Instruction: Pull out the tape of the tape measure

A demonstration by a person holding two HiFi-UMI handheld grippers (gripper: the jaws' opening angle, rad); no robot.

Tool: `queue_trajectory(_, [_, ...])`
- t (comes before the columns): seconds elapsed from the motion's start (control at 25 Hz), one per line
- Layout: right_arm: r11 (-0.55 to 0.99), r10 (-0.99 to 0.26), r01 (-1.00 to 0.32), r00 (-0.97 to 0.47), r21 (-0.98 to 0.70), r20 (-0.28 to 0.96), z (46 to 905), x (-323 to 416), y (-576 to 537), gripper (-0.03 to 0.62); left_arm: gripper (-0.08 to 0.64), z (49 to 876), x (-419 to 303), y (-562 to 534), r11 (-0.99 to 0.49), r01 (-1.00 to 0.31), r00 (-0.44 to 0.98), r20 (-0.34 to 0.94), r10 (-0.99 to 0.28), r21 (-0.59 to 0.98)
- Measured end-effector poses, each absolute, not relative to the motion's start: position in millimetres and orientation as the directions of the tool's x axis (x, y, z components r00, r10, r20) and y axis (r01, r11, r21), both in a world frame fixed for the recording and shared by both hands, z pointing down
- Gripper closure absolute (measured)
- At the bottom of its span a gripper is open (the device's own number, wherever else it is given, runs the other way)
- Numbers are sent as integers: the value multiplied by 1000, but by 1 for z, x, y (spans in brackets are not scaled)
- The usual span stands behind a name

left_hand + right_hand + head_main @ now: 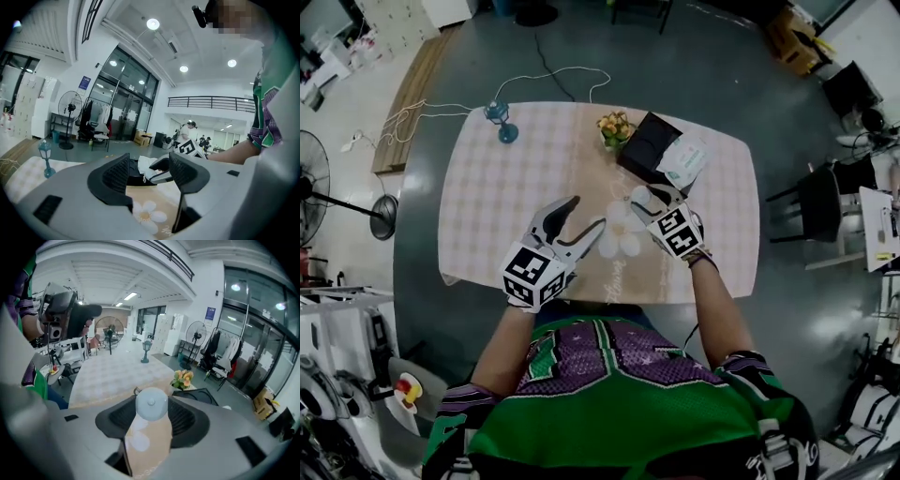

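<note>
**One grip made, one yet to come: the pull may unseat the case**

The right gripper (151, 412) pinches the tape measure (151, 404), a round pale case. It is held by its rim between the two pads, clear above the table (487, 206). No tape shows outside the case. A small ring (134, 391) sits at the case's edge, probably the tape's pull tab. The left gripper (149, 167) stands spread with nothing between its pads, pointing toward the right one and near it.

Likely troubles from here:

- **The case slips.** It is round and looks smooth, and the pads seem to bear on only two spots of the rim. A tug that is not in line with the grip could spin it or pop it out.
- **The tab is missed.** The ring is small and lies close to the case and a right pad. The broad left jaws could close on the case or on that pad instead, or catch only the ring's edge.
- **The tape snaps back.** If the left pinch is weak, the tab could pull free partway out and the tape recoil.
- **A drop.** A lost case would fall to the table, near the flowers (615, 126) and the black box (645, 145).
</note>
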State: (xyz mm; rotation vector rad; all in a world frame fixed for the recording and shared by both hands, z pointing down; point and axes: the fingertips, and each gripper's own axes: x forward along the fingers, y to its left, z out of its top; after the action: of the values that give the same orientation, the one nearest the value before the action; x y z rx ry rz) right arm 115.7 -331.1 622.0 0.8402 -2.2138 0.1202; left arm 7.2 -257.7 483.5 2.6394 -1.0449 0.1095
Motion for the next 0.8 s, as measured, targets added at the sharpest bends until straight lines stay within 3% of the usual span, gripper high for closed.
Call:
queue_trajectory(0.32, [684, -696, -689, -521, 238, 495, 511, 85, -330, 373, 291, 432, -9, -269, -753, -622, 780, 80, -621, 215])
queue_trajectory(0.8, [538, -843, -774, -500, 335, 199, 377, 34, -286, 373, 292, 358, -43, -258, -854, -490, 858, -75, -507, 175])
